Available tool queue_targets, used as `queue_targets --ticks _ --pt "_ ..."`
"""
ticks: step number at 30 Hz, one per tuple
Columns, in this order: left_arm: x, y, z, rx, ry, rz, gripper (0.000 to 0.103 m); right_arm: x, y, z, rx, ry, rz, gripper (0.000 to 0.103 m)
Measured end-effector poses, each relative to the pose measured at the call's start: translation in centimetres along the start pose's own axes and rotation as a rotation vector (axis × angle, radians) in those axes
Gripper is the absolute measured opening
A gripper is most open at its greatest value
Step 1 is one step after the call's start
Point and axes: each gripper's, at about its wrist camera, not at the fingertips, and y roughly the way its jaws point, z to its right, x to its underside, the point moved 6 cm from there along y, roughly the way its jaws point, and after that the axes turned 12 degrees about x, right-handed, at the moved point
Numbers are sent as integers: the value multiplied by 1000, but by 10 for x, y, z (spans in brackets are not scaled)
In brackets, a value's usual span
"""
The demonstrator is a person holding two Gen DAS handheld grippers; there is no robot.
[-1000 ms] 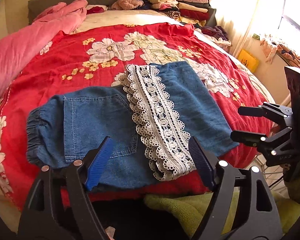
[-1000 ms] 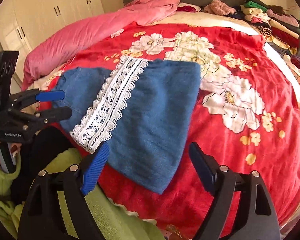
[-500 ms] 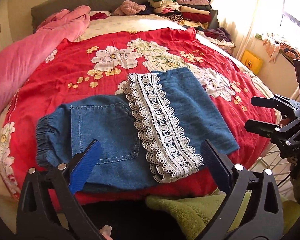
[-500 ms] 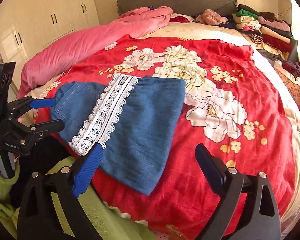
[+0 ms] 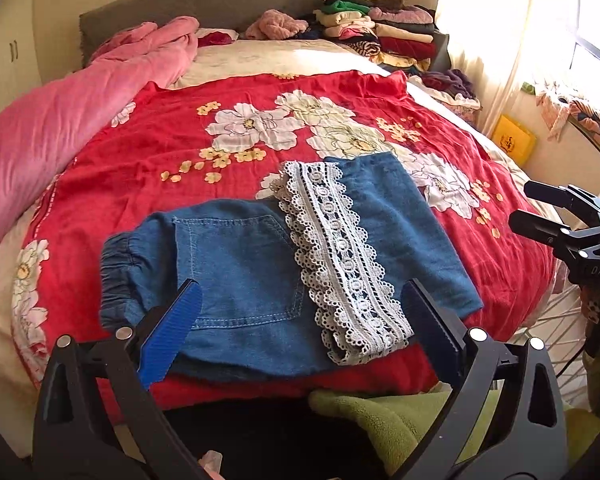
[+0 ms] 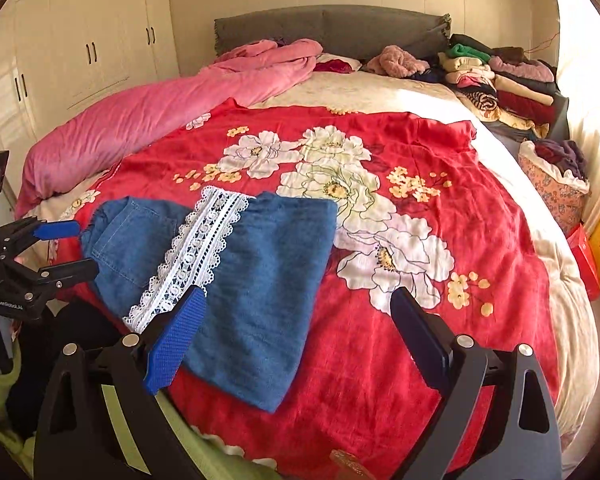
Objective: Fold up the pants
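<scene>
left tongs: hanging wide open right over the near edge of the pants, nothing gripped. The jaws have just been spreading apart, and the denim is lying under the gap, not pinched.
right tongs: also gaping wide with nothing held, having just been opening too. Only the folded leg end is sitting below them.
near bottom: a green fleece sleeve and something dark are filling the lower edge, cut off by the frame, so can't really say more.
pants: lying folded on the near edge of the bed, elastic waist to the left, back pocket facing up. The leg is doubled over on the right, so what's underneath is hidden.
lace trim: running across the fold as a white strip; its near end is curling over the edge.
red floral blanket: spreading under the pants and covering most of the bed.
pink duvet: bunching along the left side.
clothes pile: stacking at the far right corner by the headboard, too small to tell items apart.
wardrobe: standing far left, partly cropped.
</scene>
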Motion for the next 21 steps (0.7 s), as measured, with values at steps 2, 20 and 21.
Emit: queue_targets --ticks 2,20,21 --pt "0 -3 -3 -7 -7 7 93 -2 -1 0 2 -2 7 93" --pt "2 -37 -54 -88 -101 78 93 -43 -3 -47 -53 -78 82 98" --pt "3 -40 -58 -93 -110 80 93 -46 -3 -51 -59 -87 85 98"
